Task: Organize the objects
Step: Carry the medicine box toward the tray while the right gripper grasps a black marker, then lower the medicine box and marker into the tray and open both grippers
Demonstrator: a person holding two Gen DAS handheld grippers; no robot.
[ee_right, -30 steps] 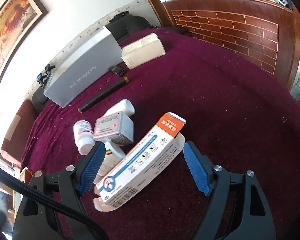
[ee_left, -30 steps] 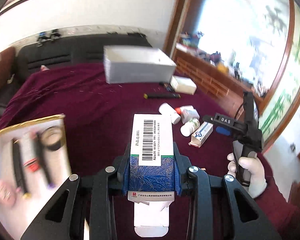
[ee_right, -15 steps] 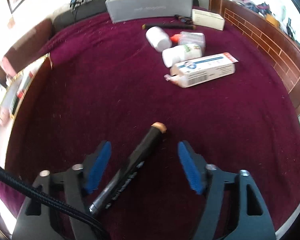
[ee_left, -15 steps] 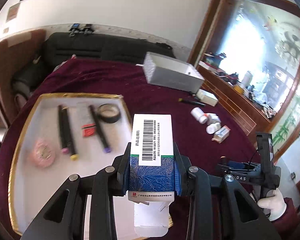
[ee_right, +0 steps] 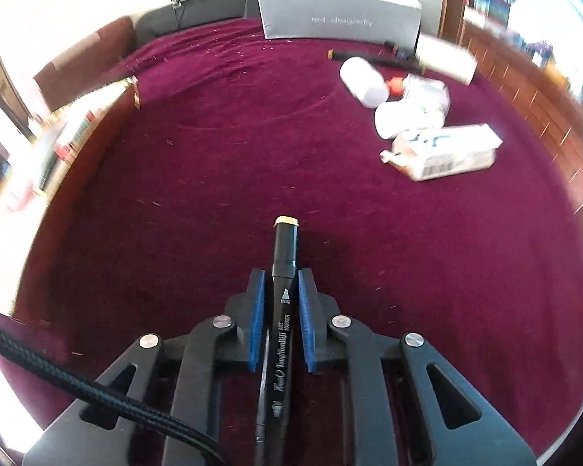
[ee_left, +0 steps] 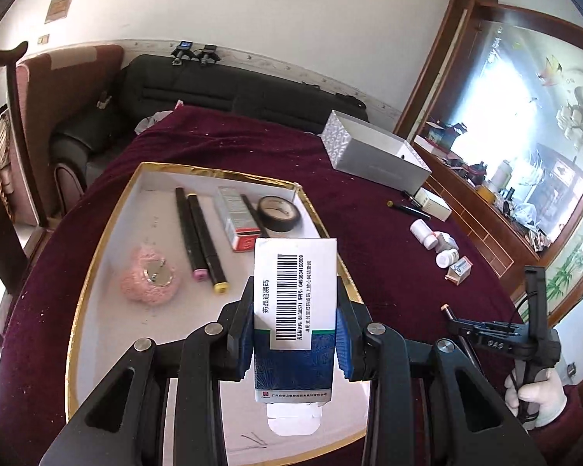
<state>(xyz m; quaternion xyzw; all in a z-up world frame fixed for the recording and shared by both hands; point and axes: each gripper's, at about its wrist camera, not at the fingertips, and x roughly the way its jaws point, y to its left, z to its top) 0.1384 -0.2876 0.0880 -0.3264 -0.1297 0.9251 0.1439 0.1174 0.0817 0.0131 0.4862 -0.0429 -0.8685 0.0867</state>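
Left gripper (ee_left: 294, 316): jaws clamped on a blue-and-white medicine box (ee_left: 294, 310), barcode face up, box sticking out ahead of the pads and hanging over the near right part of the gold-rimmed tray (ee_left: 97, 256). Ahead of the jaws in the tray: two black markers (ee_left: 200, 239), tape roll (ee_left: 279, 213), pink puff (ee_left: 149, 273).

Right gripper (ee_right: 279, 303): jaws have just been closing, now clenched on a black art marker (ee_right: 283, 295) lying lengthwise between the blue pads (ee_right: 257, 322), tan cap end out in front over the maroon cloth (ee_right: 233, 155). Ahead and right of these jaws: white bottles (ee_right: 363, 81) and a carton (ee_right: 447, 151).
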